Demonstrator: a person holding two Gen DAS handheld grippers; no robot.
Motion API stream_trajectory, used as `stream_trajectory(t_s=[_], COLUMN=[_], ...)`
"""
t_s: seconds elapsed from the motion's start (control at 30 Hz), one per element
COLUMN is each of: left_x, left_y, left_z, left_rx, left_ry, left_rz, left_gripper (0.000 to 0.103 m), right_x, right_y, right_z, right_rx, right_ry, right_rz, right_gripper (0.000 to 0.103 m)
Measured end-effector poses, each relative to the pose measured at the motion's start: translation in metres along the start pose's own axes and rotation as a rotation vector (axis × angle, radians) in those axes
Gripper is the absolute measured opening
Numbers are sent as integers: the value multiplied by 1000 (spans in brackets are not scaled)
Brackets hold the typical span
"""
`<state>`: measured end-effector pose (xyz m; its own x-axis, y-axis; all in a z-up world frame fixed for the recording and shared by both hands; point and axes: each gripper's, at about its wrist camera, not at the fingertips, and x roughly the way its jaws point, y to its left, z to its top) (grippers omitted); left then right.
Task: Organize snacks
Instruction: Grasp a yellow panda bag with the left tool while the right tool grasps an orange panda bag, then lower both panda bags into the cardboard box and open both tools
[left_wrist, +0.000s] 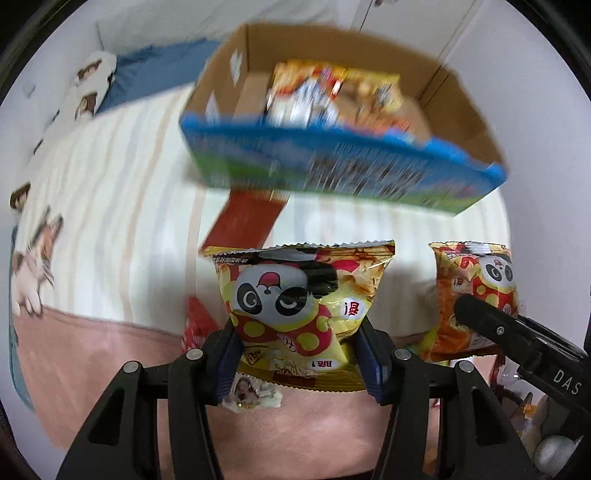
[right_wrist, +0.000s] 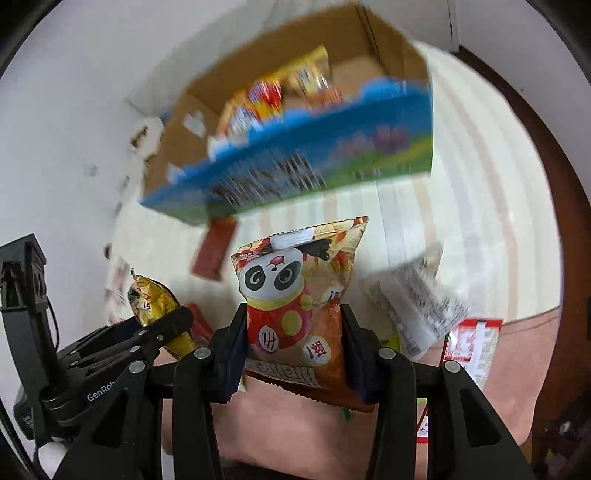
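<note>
My left gripper (left_wrist: 301, 354) is shut on a yellow panda snack bag (left_wrist: 299, 295), held upright above the bed. In the right wrist view that yellow bag (right_wrist: 155, 299) shows at the left, in the other gripper's jaws. My right gripper (right_wrist: 293, 354) is shut on an orange panda snack bag (right_wrist: 299, 295), which the left wrist view shows at the right as the orange bag (left_wrist: 476, 295). Beyond both bags stands an open cardboard box (left_wrist: 343, 170) with a blue printed front, blurred, holding several snack packs (left_wrist: 332, 92). The right wrist view shows the same box (right_wrist: 295, 162).
A dark red packet (left_wrist: 243, 221) lies on the striped bedcover in front of the box. A white printed packet (right_wrist: 417, 299) and a red-and-white packet (right_wrist: 469, 339) lie to the right. A pink blanket (left_wrist: 110, 354) covers the near part of the bed.
</note>
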<state>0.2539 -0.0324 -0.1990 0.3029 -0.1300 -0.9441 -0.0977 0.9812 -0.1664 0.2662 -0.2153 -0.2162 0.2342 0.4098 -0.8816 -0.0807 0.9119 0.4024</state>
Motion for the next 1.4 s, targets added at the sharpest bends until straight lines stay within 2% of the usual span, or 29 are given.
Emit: stream_trajectory(t_s=[0.13, 0.3, 0.47, 0.67, 0.8, 1.07, 1.33, 1.4], left_x=[-31, -58, -60, -50, -27, 54, 109, 118], left_y=[-3, -15, -18, -15, -7, 21, 32, 36], left_z=[18, 46, 79, 146, 191, 267, 297, 302], left_rx=[29, 56, 51, 58, 69, 39, 46, 30], left_ry=[-64, -118, -129, -128, -85, 81, 185, 203], left_rz=[-22, -45, -74, -50, -1, 66, 92, 101], left_gripper=[53, 53, 53, 53, 53, 53, 53, 54], right_x=[-36, -60, -84, -86, -73, -20, 25, 37], right_y=[14, 28, 32, 33, 28, 8, -8, -14], right_z=[19, 41, 70, 118, 159, 237, 280, 286], right_rx=[-20, -45, -43, -37, -36, -16, -8, 12], right_ry=[-81, -139, -181, -228, -236, -204, -163, -128], right_rz=[27, 45, 66, 25, -38, -157, -203, -206], right_gripper=[48, 48, 48, 48, 48, 48, 49, 55])
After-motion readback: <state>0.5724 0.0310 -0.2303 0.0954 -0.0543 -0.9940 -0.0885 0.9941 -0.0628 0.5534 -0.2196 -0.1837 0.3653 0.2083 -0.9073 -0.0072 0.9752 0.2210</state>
